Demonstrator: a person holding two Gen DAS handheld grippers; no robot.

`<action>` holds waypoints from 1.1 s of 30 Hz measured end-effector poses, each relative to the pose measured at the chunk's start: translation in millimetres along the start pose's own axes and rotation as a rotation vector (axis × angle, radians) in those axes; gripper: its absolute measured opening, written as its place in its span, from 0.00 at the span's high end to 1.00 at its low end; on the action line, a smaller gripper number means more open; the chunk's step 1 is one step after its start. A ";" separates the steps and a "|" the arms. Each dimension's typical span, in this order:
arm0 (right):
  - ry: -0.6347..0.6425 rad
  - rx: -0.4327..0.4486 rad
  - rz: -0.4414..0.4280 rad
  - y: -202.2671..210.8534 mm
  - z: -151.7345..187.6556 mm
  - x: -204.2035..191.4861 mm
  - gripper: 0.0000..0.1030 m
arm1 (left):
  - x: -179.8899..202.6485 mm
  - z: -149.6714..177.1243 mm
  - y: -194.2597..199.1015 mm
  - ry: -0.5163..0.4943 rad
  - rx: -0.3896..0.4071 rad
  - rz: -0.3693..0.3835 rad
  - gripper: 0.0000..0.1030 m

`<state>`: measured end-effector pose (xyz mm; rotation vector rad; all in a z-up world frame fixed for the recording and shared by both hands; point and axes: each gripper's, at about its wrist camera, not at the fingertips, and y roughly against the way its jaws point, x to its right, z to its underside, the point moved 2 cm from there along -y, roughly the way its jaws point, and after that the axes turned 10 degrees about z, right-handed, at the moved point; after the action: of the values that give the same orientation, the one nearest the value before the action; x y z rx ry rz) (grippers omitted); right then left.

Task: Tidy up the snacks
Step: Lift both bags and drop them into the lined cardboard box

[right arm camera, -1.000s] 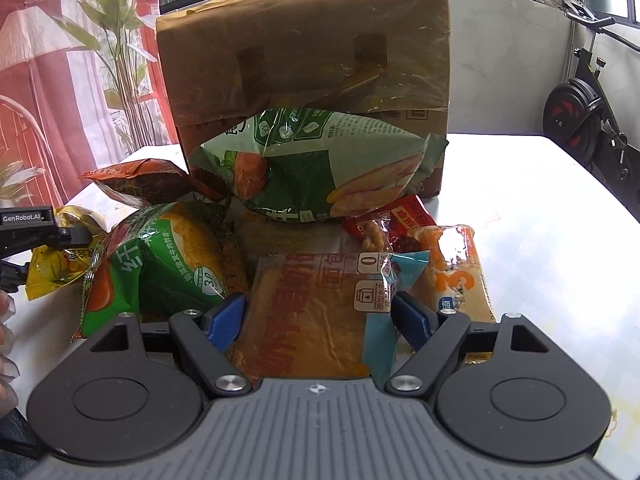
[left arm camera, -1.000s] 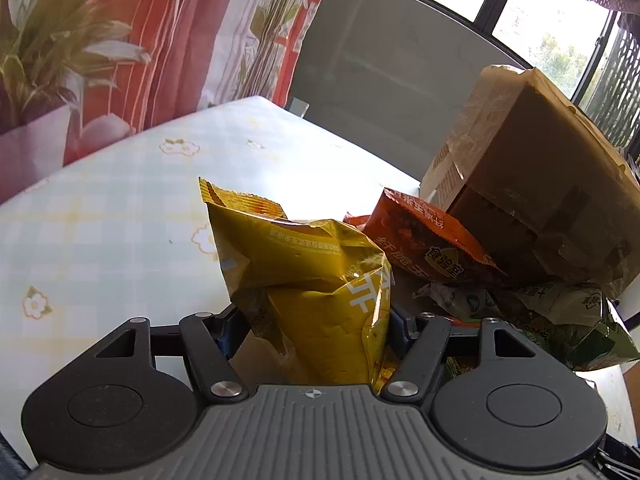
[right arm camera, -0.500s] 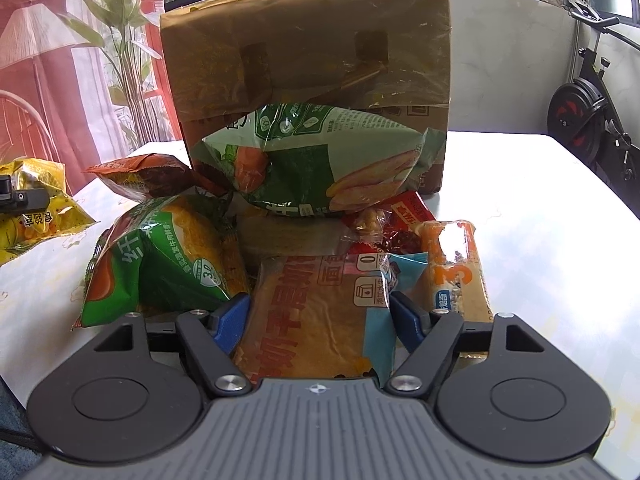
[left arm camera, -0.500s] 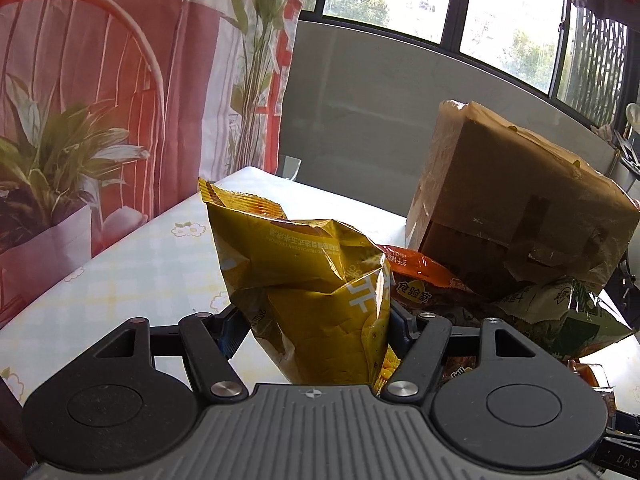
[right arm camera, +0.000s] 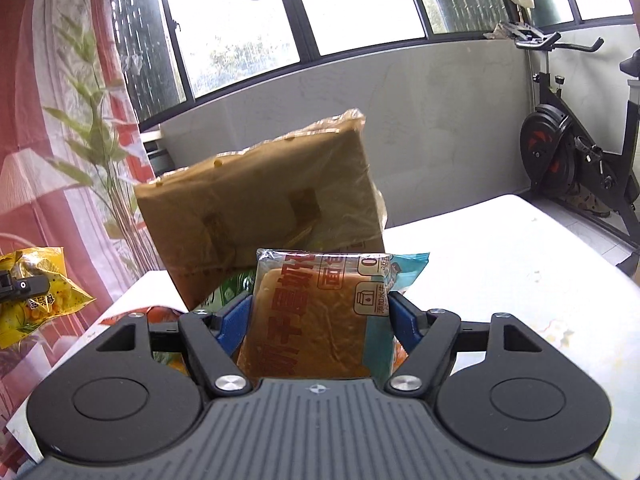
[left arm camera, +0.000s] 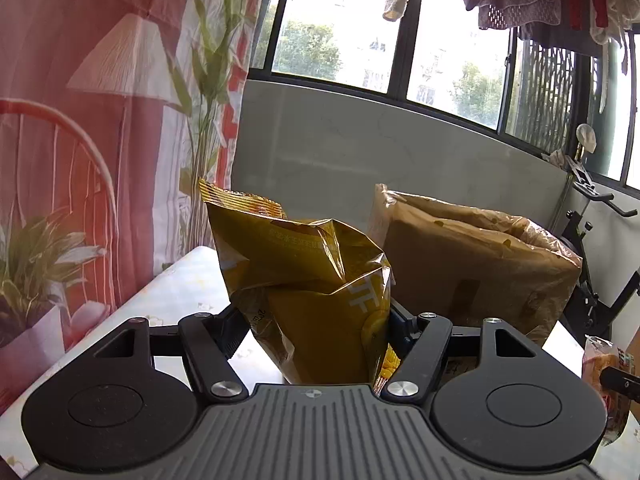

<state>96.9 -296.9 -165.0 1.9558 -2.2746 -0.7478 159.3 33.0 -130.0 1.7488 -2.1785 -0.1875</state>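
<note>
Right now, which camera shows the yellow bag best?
The left wrist view: the yellow bag fills the centre, pinched in the left gripper. The right wrist view shows only a small part of it at the left edge, behind a black bar.

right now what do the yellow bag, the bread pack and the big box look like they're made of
Yellow bag: thin glossy foil-like plastic film, going by its sharp shiny creases and crimped top edge.
Bread pack: soft clear plastic wrap with printed panels; the brown loaf shows through it.
Box: brown cardboard, matte, apparently covered in a loose clear plastic film or tape that wrinkles and glints at its edges.
</note>
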 end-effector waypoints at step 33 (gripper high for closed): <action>0.214 0.043 -0.049 -185.6 -152.0 -90.4 0.28 | 93.1 -103.3 -241.3 -0.204 -0.144 0.223 0.25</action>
<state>337.4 -276.5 -78.5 2.0080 -2.1427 -0.4700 399.8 -102.2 -91.8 1.4519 -2.4160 -0.4722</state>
